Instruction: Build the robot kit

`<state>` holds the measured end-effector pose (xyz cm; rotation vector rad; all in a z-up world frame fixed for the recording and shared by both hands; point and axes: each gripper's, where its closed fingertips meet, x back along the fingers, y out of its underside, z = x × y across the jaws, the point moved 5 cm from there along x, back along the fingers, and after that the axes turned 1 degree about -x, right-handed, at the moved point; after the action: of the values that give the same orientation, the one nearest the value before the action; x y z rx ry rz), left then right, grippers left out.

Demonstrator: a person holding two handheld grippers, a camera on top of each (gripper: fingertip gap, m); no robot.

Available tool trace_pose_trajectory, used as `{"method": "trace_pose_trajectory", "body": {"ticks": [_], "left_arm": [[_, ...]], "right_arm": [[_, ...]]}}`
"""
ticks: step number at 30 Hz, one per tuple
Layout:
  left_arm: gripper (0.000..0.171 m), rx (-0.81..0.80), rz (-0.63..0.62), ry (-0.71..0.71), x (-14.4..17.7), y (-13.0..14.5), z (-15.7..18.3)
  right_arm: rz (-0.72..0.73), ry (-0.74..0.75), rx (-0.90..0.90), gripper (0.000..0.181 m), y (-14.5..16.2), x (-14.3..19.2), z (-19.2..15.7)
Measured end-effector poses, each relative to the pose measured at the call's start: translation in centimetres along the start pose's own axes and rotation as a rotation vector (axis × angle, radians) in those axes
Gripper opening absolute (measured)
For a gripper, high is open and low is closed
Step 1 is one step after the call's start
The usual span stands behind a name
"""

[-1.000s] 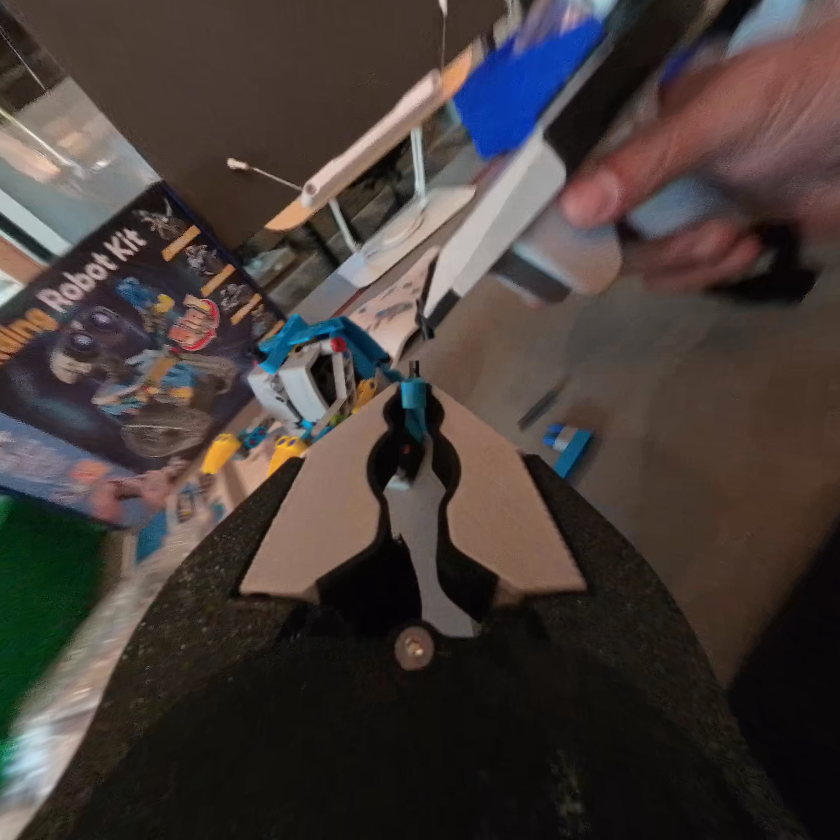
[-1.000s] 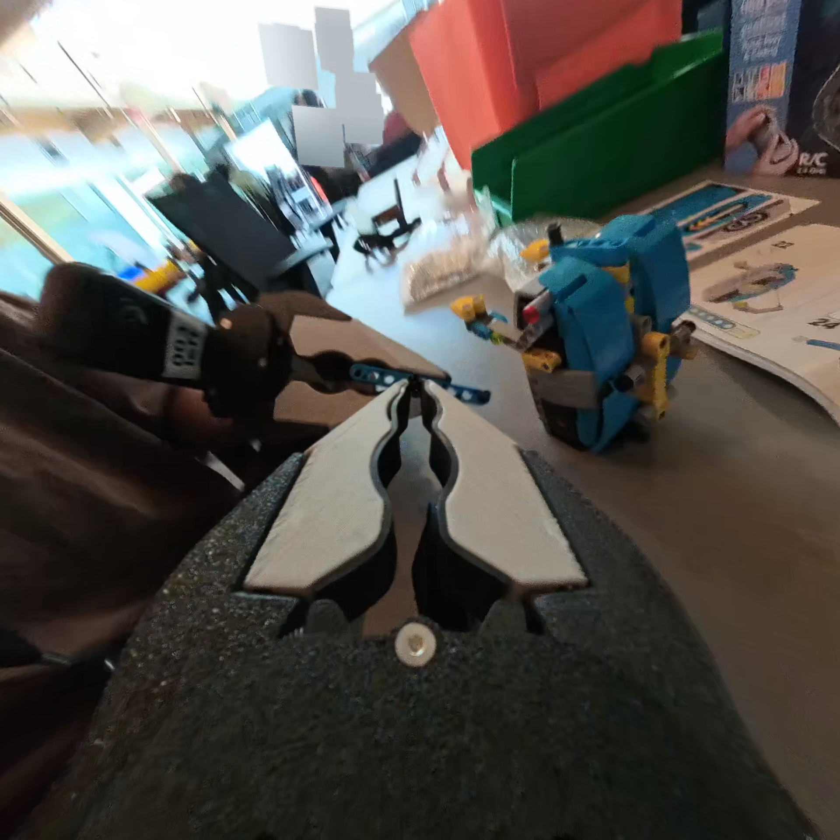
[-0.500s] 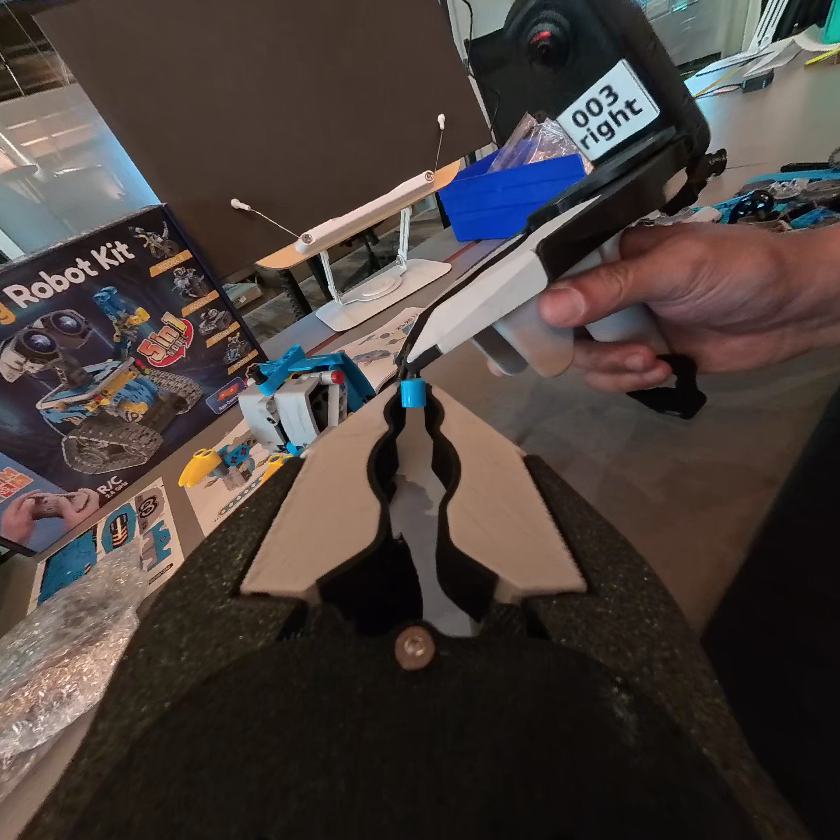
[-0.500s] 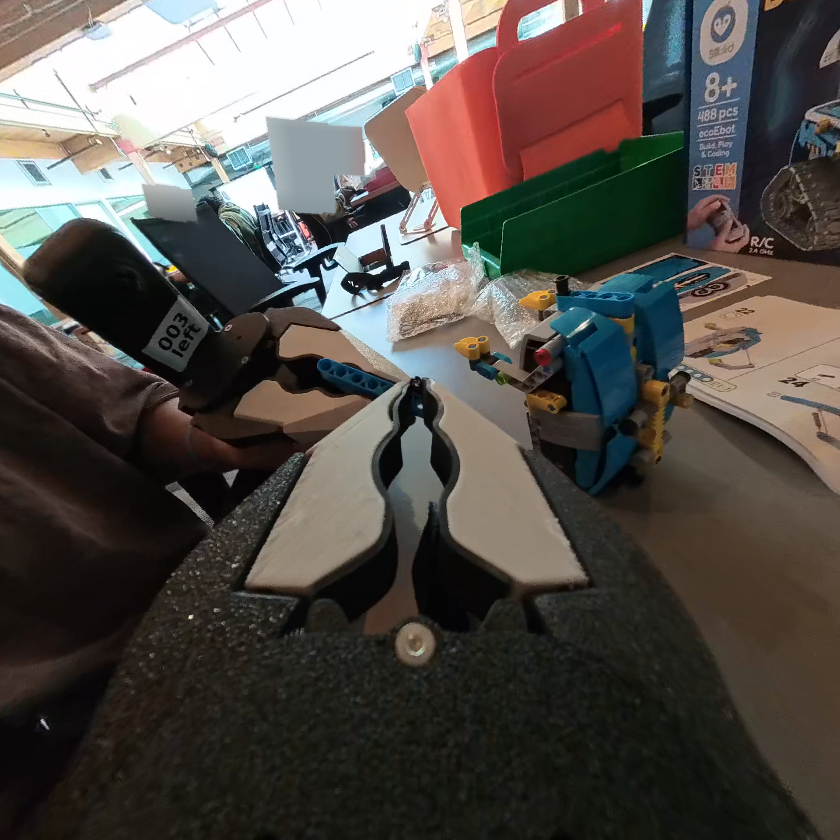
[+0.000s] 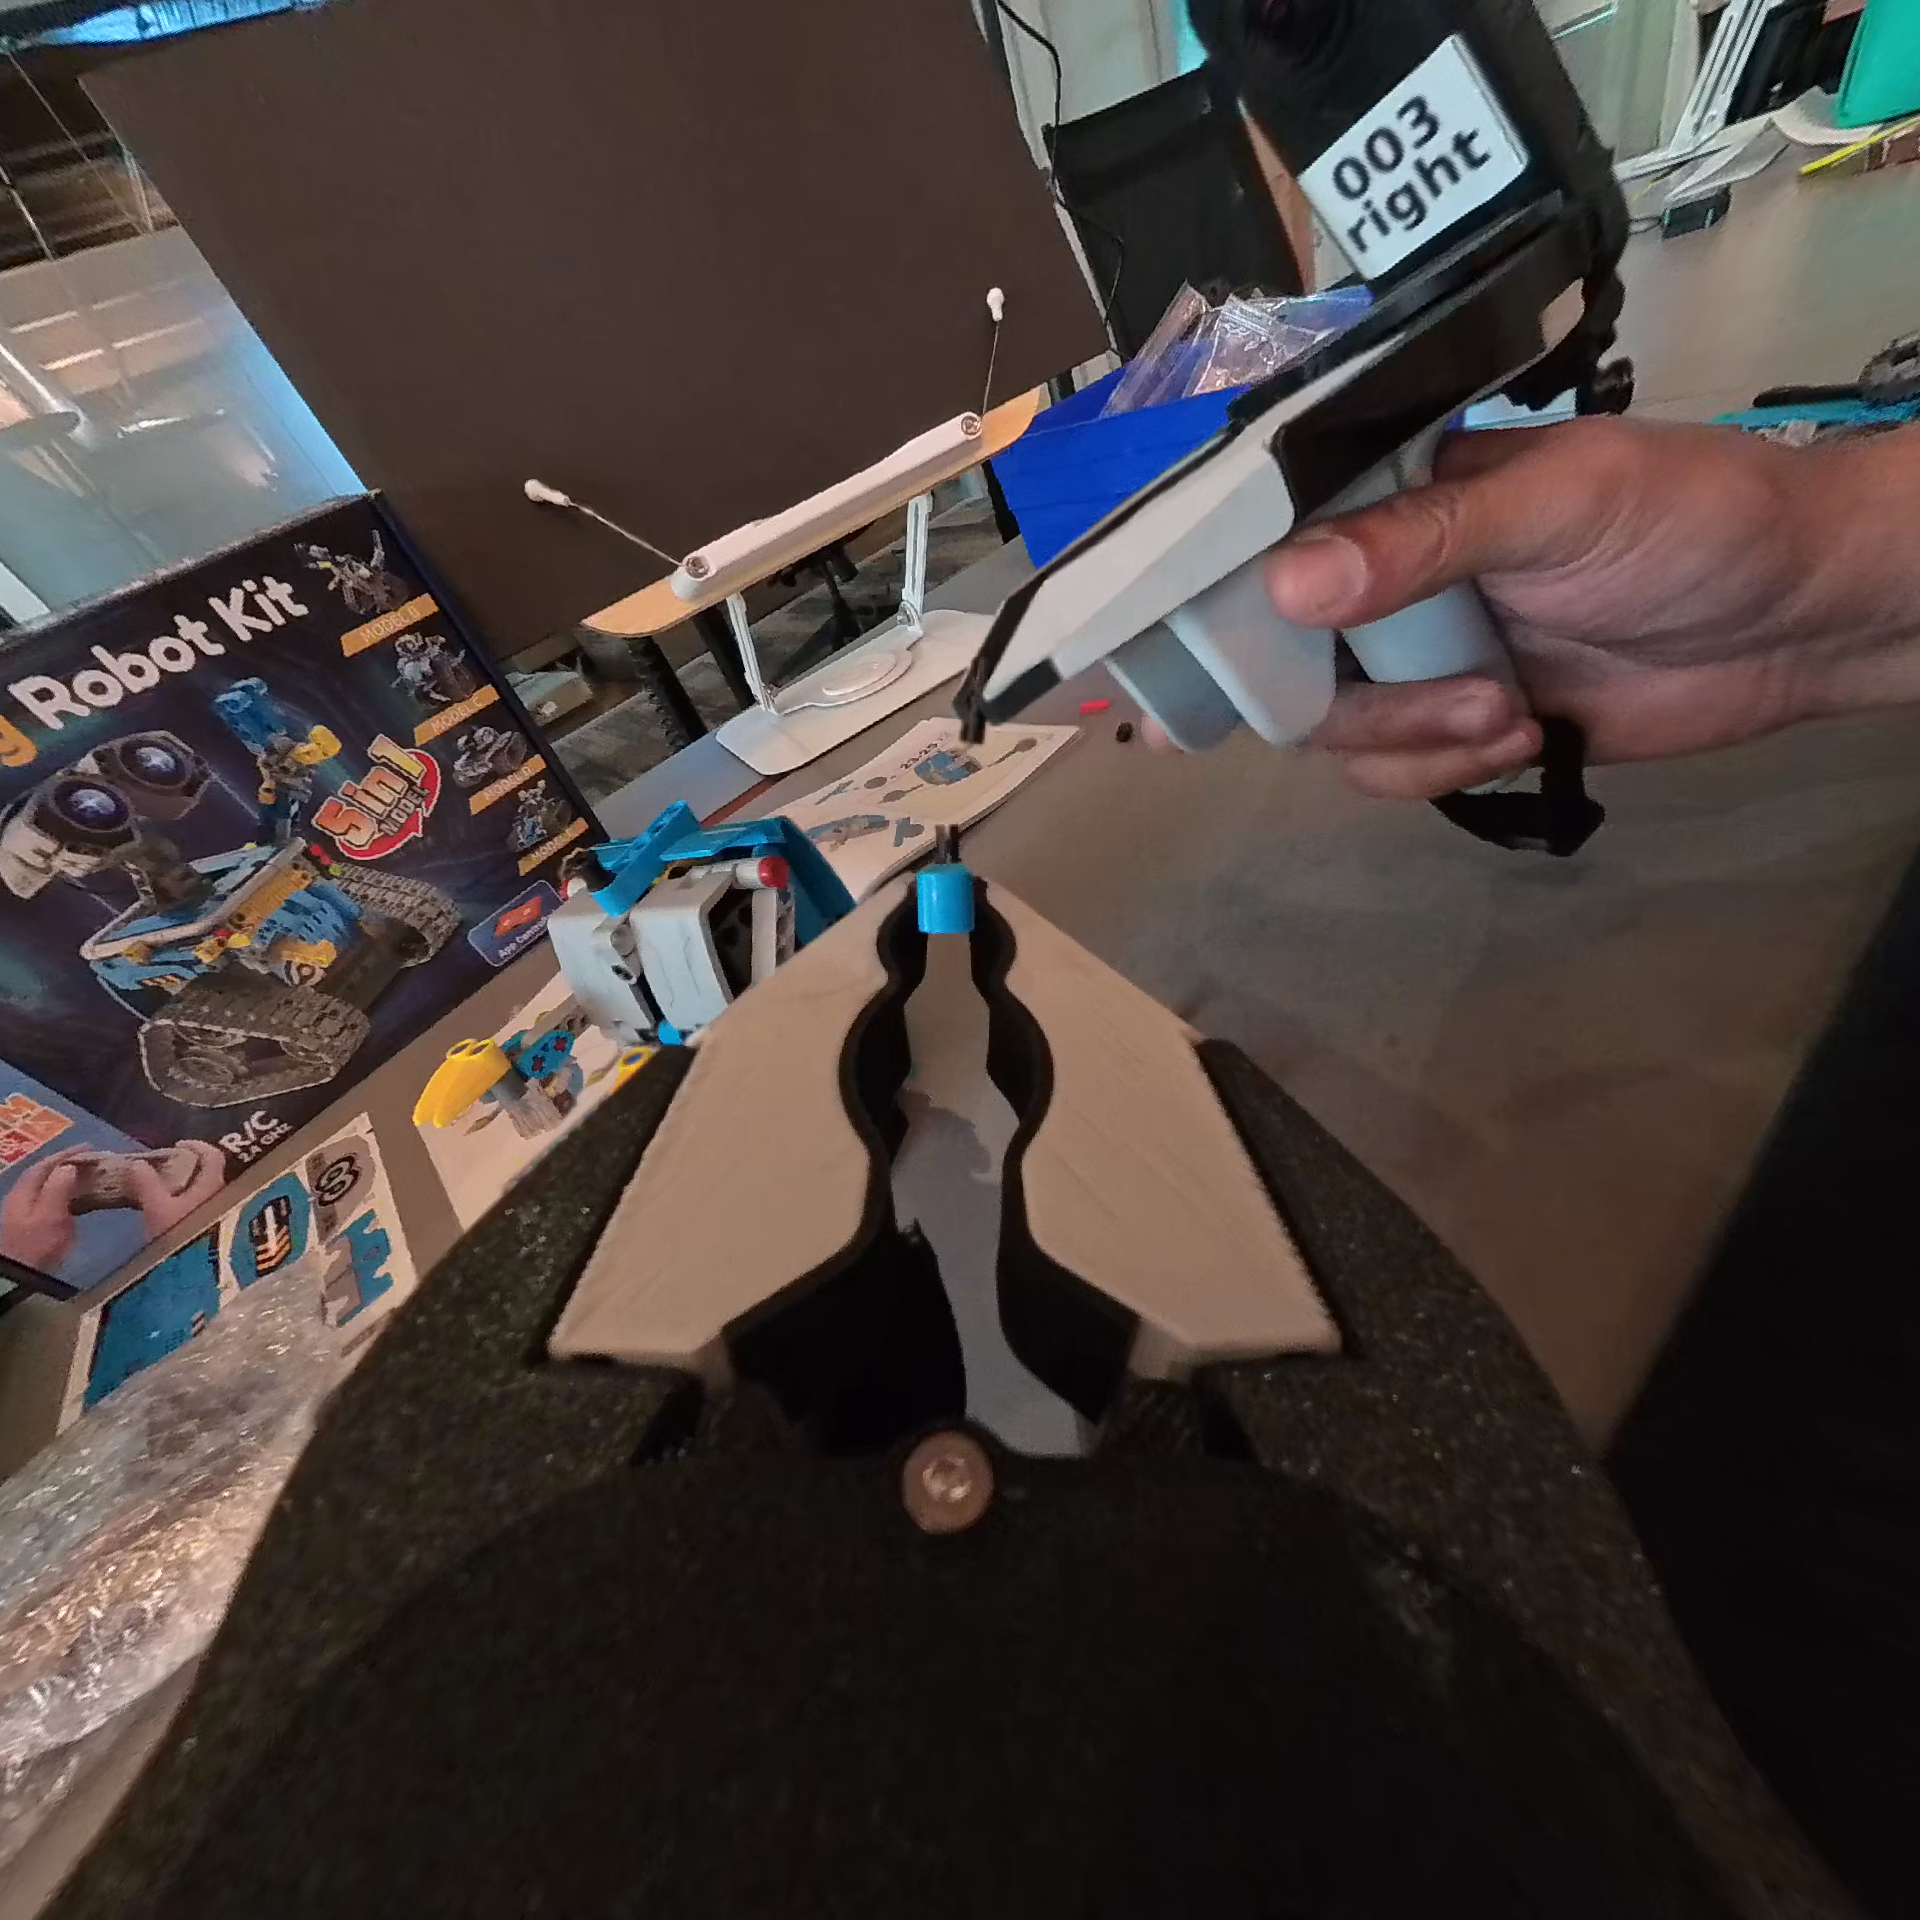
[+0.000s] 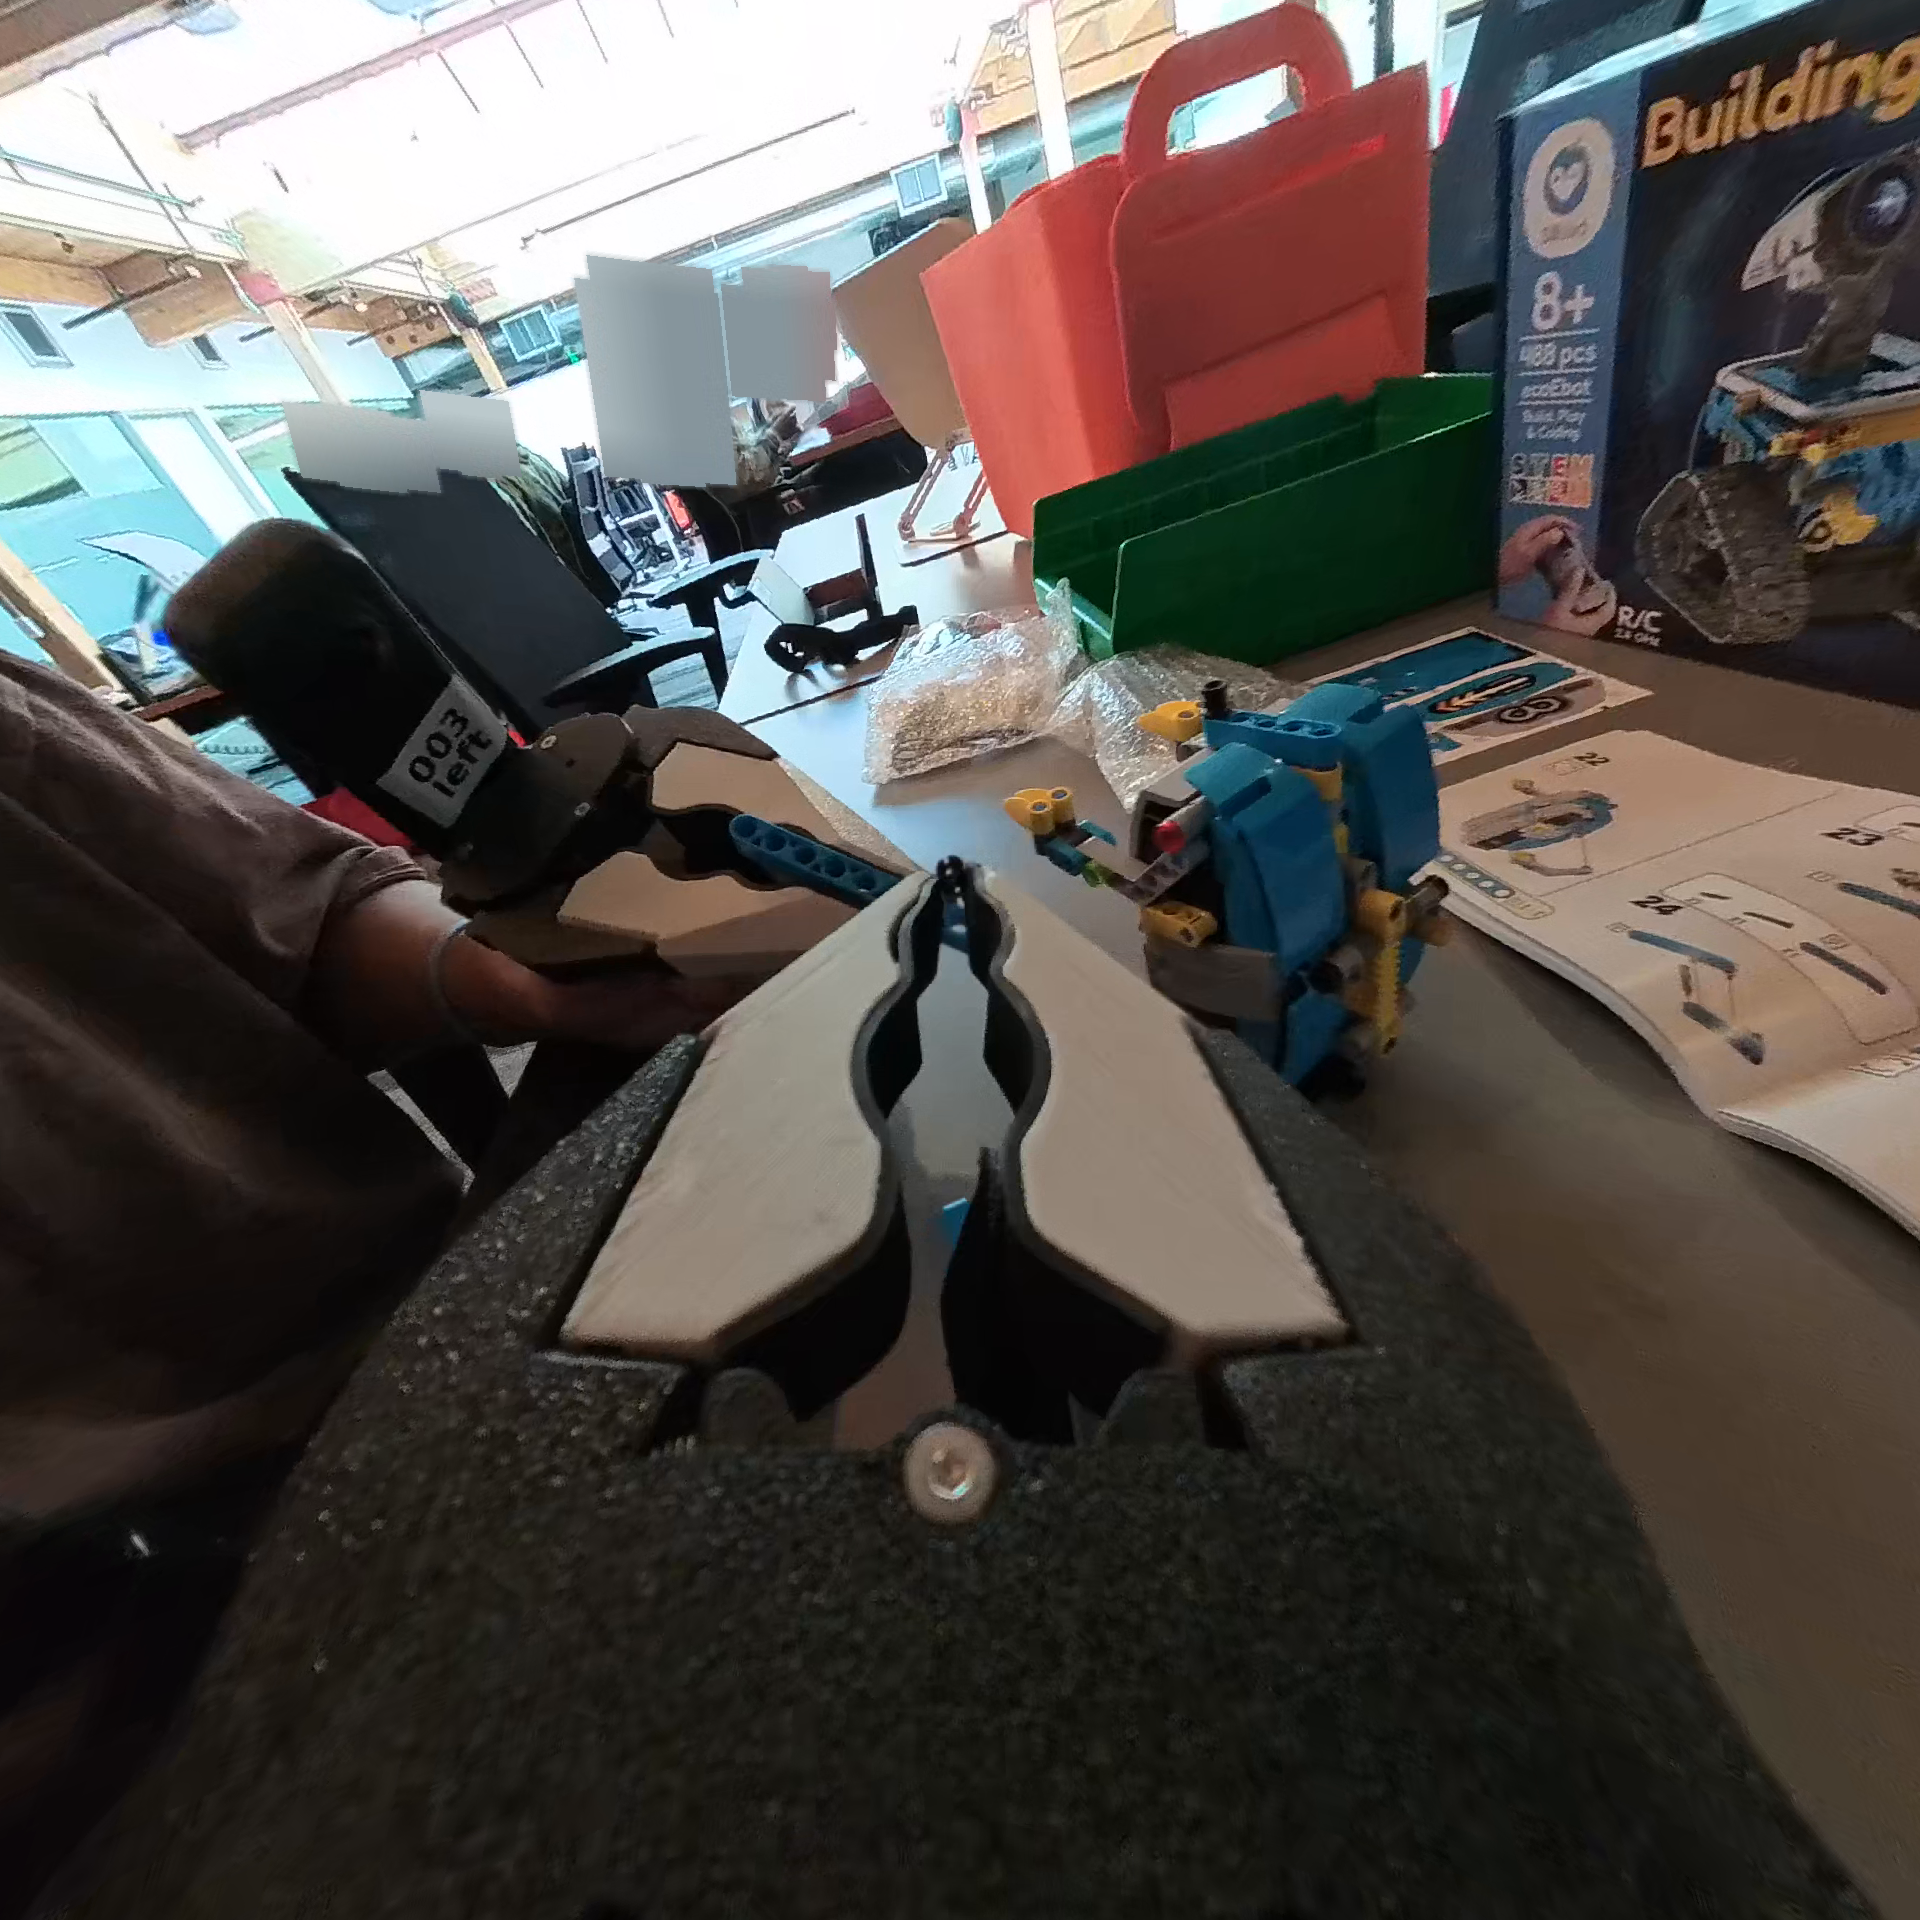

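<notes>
Since half a second ago the right gripper [image 5: 971, 717], clenched on a small black pin [image 6: 951, 871], draws away to 1 o'clock of the left gripper [image 5: 943, 914], which grasps a blue beam [image 6: 810, 860] pointing forward.

The kit box [image 6: 1725, 364] is running off the right edge; a tiny black piece [image 6: 950, 871] is staying unidentifiable.
</notes>
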<state>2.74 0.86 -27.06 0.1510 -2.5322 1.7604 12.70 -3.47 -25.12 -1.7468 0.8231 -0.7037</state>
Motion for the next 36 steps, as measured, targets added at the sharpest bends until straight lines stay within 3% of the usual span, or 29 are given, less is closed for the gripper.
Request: {"method": "trace_pose_trajectory", "body": {"ticks": [8, 20, 23, 36], "left_arm": [[0.006, -0.029, 0.002, -0.003, 0.0, -0.1, 0.3], [0.005, 0.024, 0.014, 0.074, 0.2, -0.1, 0.7], [0.006, -0.023, 0.024, 0.123, 0.4, -0.1, 1.3], [0.005, -0.053, -0.038, 0.305, 0.2, 0.9, 3.5]], "right_arm": [[-0.049, -0.016, 0.021, 0.004, 1.2, -2.2, -1.5], [-0.107, -0.094, 0.003, 0.004, 1.6, -1.9, -1.5], [-0.165, -0.145, 0.015, 0.004, 1.7, -1.4, -1.7], [-0.381, -0.158, 0.314, 0.004, 3.4, 0.0, -2.6]]}}
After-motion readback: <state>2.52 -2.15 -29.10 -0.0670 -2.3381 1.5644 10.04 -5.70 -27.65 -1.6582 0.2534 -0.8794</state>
